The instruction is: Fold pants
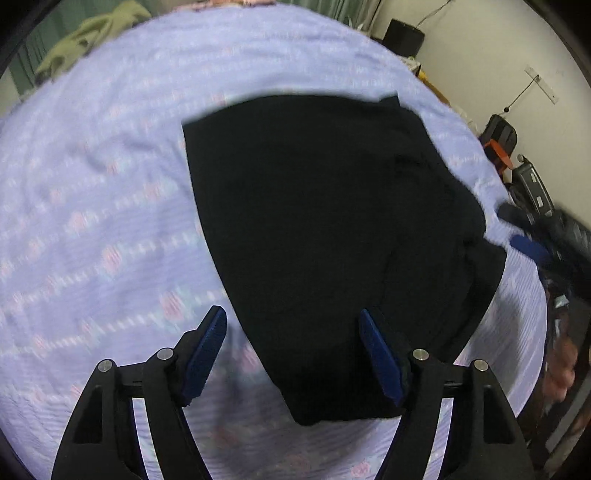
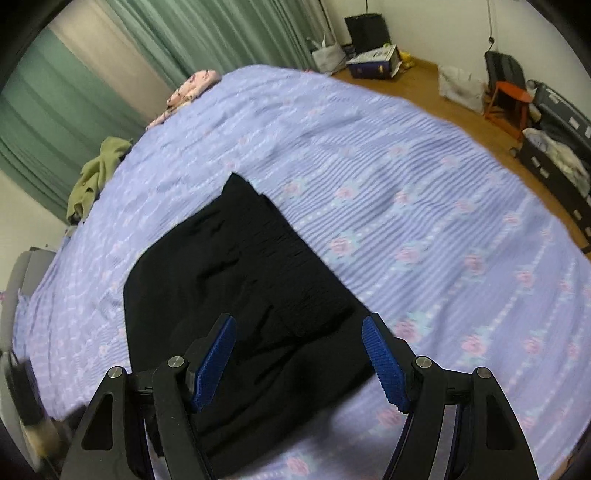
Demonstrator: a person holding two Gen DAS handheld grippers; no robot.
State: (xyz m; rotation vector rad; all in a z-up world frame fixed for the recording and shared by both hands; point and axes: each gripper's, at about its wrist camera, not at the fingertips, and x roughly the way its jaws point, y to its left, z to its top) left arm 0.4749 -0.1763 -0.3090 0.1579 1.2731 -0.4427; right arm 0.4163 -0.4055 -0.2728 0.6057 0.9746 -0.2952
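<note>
The black pants point(image 1: 325, 229) lie folded into a compact block on the lilac flowered bedspread point(image 1: 96, 206). In the right wrist view the pants point(image 2: 236, 295) show their ribbed waistband on the upper right side. My left gripper point(image 1: 293, 339) is open and empty, hovering above the near corner of the pants. My right gripper point(image 2: 299, 350) is open and empty, hovering above the near edge of the pants. The right gripper's blue pad point(image 1: 528, 247) shows at the right edge of the left wrist view.
An olive garment point(image 2: 96, 177) and a pink flowered cloth point(image 2: 192, 88) lie at the bed's far side by green curtains point(image 2: 207, 33). On the wooden floor beyond the bed stand boxes point(image 2: 373, 59), an orange stool point(image 2: 506, 99) and a dark suitcase point(image 2: 554, 147).
</note>
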